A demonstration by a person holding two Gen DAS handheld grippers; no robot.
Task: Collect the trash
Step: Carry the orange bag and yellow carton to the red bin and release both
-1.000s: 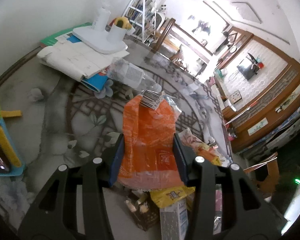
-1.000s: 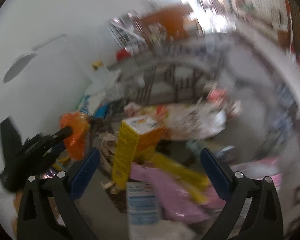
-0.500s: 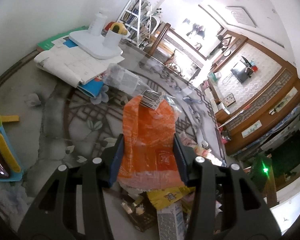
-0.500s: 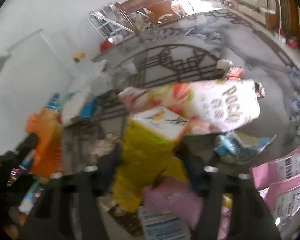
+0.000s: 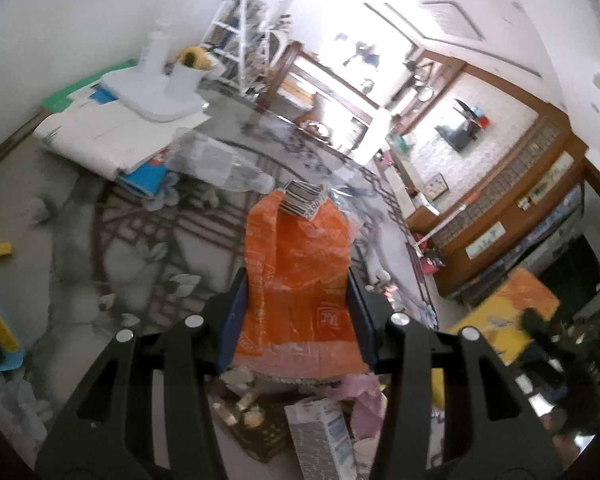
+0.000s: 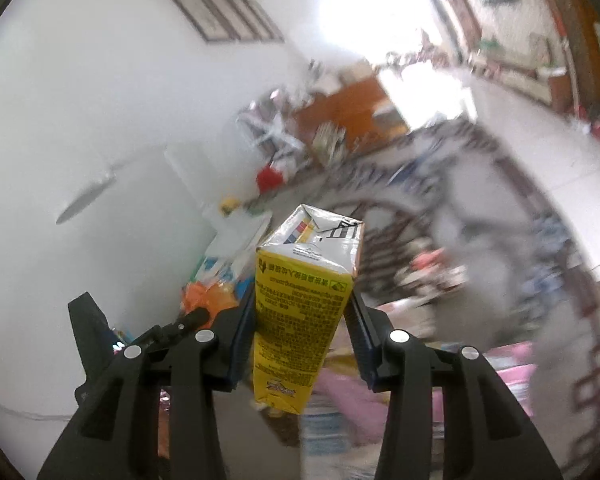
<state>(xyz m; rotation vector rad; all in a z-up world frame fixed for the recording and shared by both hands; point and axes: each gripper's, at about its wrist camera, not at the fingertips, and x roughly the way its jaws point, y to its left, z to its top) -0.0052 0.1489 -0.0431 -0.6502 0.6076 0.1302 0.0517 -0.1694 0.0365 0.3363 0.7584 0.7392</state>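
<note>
Home, living/dining room. Glass-topped table (image 5: 80, 240) with dark lattice pattern, littered with wrappers. Papers and books (image 5: 100, 140) stacked at table's far left corner. White wire rack (image 5: 240, 40) behind table by wall. Wooden chair (image 5: 284, 76) at table's far edge. Wood cabinets (image 5: 520, 208) right of table. Framed pictures (image 6: 224, 8) on white wall.

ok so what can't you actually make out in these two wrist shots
- Left wrist view: what the orange bag contains; its own plastic hides it, and the left gripper covers its sides.
- Right wrist view: the table litter behind the yellow carton is too motion-blurred to identify.
- Right wrist view: the carton's bottom end, hidden between the right gripper arms.
</note>
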